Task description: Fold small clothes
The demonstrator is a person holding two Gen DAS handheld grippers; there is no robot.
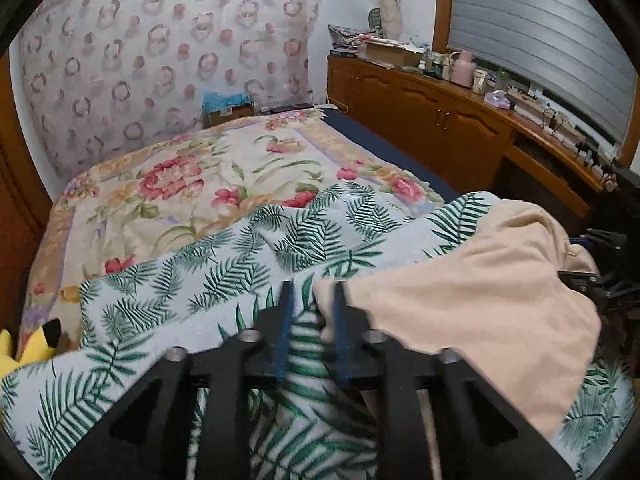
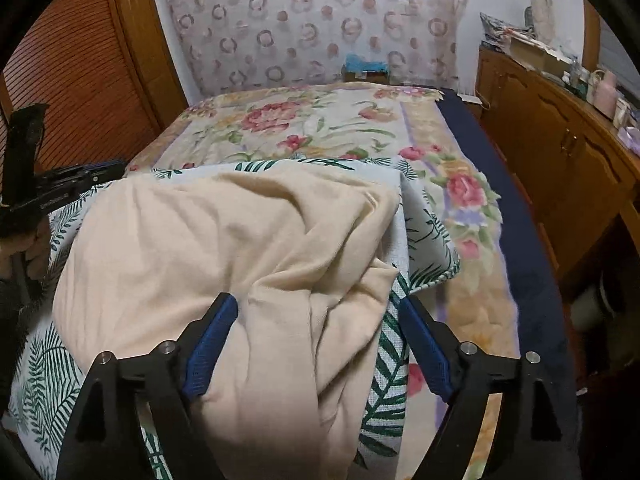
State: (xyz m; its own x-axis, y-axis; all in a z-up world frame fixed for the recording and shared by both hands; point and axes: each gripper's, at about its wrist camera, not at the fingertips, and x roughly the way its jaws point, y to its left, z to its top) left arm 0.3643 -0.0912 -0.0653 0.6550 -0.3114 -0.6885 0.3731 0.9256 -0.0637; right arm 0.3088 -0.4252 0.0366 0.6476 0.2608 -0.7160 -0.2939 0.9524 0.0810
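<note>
1. The right gripper (image 2: 316, 344) has its two blue fingers wide apart. The soft peach cloth (image 2: 224, 240) bulges up between them, but the fingers do not squeeze it.

2. The left gripper (image 1: 310, 312) has its fingers close together with a small gap. The near left edge of the peach cloth (image 1: 472, 276) sits right by its right finger. I cannot tell if that edge is pinched or just touching.

3. The peach cloth lies in a lumpy heap on the leaf-print cloth (image 1: 200, 280), which lies on the flowery blanket (image 1: 192, 184) on the bed.

4. From the right gripper, the cloth is straight ahead and under it. From the left gripper, most of the cloth is off to the right side.

5. So I think the right hand is nearer the middle of the cloth, and the left hand is at its edge.

6. The cloth looks longer from near to far, running from the grippers toward the spotted wall hanging (image 2: 320, 20). It is bunched up, so I am not sure.

7. The near end hangs down toward the person, over the front edge.

8. The next move likely needs both hands to grab the near end and pull it flat.
</note>
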